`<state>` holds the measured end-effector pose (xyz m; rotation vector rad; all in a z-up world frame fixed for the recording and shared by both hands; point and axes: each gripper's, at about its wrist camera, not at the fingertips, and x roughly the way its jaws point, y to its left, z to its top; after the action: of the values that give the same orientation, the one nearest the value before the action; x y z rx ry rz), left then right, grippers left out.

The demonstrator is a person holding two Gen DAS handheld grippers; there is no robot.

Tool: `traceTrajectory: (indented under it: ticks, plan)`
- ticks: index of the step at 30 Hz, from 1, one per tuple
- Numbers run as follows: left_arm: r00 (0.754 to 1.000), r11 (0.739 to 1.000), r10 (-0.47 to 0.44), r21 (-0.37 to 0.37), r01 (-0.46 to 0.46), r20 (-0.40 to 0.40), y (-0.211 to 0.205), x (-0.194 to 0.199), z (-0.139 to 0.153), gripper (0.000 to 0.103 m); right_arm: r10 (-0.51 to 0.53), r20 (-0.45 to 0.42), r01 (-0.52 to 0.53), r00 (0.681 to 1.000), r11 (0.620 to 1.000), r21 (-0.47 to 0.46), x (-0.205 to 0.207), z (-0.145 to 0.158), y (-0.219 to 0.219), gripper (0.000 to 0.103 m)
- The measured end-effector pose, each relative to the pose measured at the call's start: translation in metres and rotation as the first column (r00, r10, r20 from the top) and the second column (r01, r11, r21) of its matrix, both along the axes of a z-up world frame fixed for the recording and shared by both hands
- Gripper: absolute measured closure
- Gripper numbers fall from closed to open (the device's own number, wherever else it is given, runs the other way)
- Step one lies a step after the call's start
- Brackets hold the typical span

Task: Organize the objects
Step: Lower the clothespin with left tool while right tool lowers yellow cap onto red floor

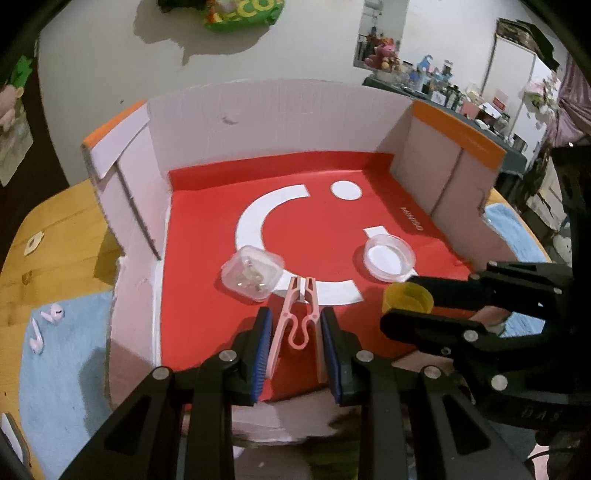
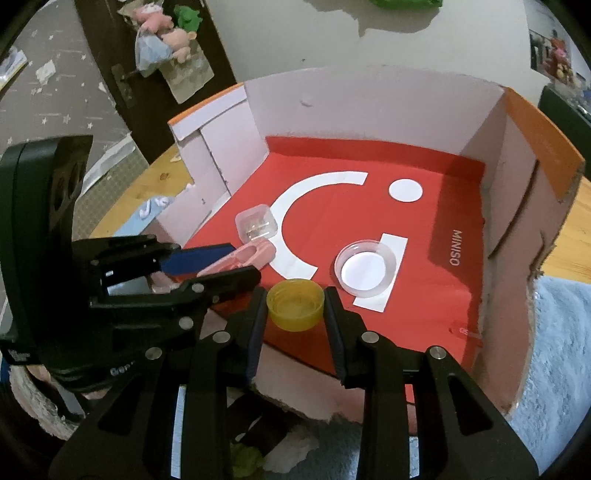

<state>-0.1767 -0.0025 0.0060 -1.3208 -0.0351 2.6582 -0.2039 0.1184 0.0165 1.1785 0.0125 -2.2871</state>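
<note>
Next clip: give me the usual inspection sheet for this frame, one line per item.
Surface: wooden table with a blue towel; on it an open cardboard box with a red floor.
Job's things: pink clip between the left tongs; yellow cap between the right tongs; clear square case and clear round dish on the box floor.
Clutter: two earbuds on the towel.
Grippers: left tongs bracket the clip, contact unclear; right tongs shut on the cap.
Cables: nothing seen.
Surroundings: white wall, green bag, crowded shelf, plush toys.
</note>
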Motion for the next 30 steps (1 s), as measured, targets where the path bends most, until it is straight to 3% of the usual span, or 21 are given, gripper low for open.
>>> traceTrajectory:
  ticks: [13, 30]
  plan:
    - [0.999, 0.999, 0.046, 0.013, -0.046, -0.001, -0.013, -0.011, -0.006, 0.075, 0.011, 0.034, -0.012, 0.999, 0.999, 0.049, -0.011, -0.012, -0.013, 0.074]
    - [0.998, 0.998, 0.06, -0.021, -0.06, -0.003, -0.014, -0.027, -0.008, 0.075, -0.062, -0.043, 0.067, 0.997, 0.991, 0.117, -0.02, -0.011, -0.012, 0.074]
